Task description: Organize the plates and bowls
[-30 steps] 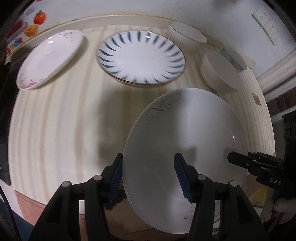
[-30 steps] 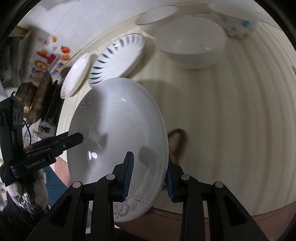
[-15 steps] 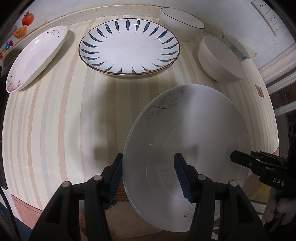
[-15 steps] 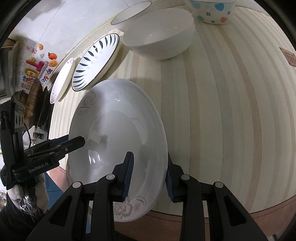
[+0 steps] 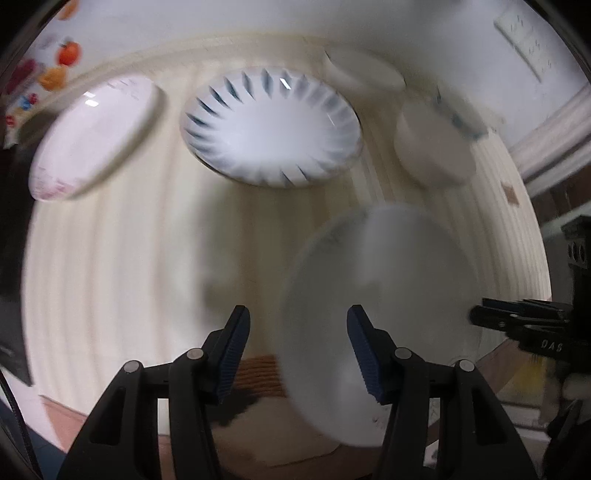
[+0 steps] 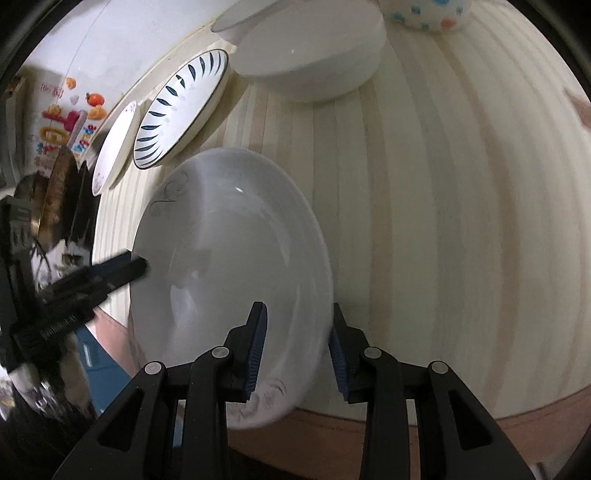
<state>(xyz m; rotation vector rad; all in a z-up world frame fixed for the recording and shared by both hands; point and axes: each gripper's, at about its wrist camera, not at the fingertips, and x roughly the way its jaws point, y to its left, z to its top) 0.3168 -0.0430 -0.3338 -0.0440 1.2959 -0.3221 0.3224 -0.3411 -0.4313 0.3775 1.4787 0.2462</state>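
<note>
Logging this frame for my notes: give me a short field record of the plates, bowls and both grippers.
held item: white plate with grey swirl
right gripper: shut on the white plate's rim
left gripper: open, plate's edge between its fingers, view blurred
table: striped, cream
blue-patterned plate: on the table, far side
white bowl: beside it
dotted bowl: at the back
</note>
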